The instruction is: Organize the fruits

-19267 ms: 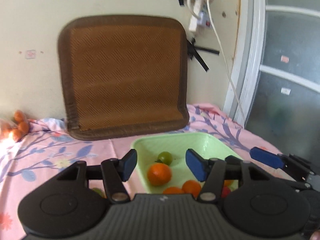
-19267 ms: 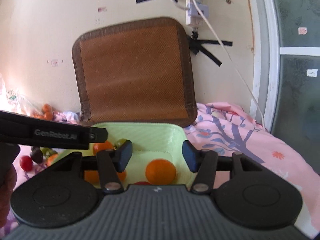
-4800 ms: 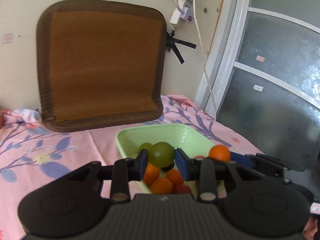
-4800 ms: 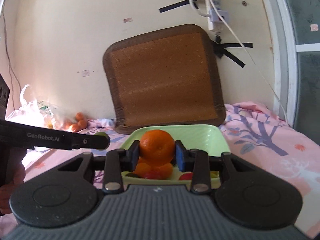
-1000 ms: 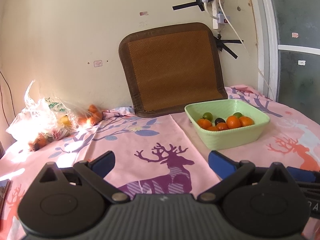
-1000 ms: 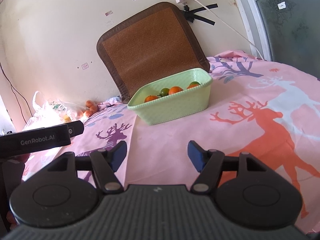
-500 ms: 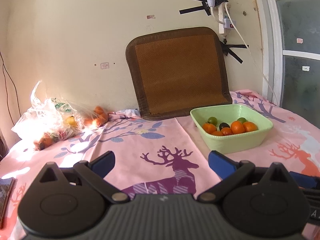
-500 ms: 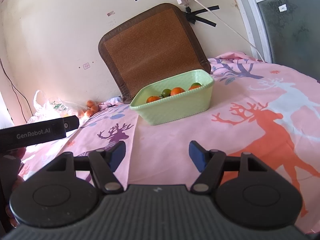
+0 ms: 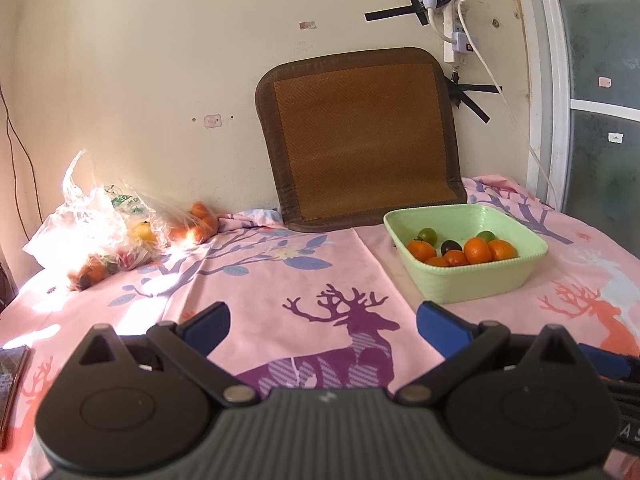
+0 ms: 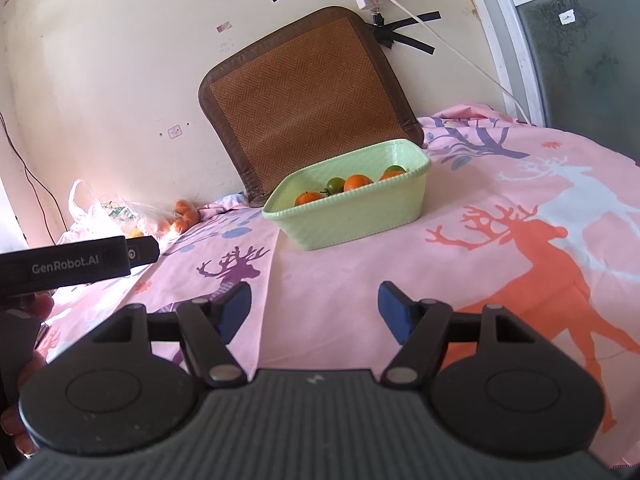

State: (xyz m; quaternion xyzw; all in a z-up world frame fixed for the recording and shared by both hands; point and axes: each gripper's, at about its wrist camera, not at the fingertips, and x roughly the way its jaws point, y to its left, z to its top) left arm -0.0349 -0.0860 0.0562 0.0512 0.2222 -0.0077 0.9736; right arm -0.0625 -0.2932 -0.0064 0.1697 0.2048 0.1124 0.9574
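A light green basket stands on the pink deer-print cloth at the right, holding several oranges, green fruits and a dark one. It also shows in the right wrist view. My left gripper is open and empty, well back from the basket. My right gripper is open and empty, also well short of the basket. The left gripper's body shows at the left of the right wrist view.
A clear plastic bag with oranges and other fruit lies at the far left by the wall. A brown woven mat leans on the wall behind the basket. A power strip and cable hang by the door frame.
Both grippers have drawn back a little more from the basket and stay open and empty. The basket and its fruit have not moved.
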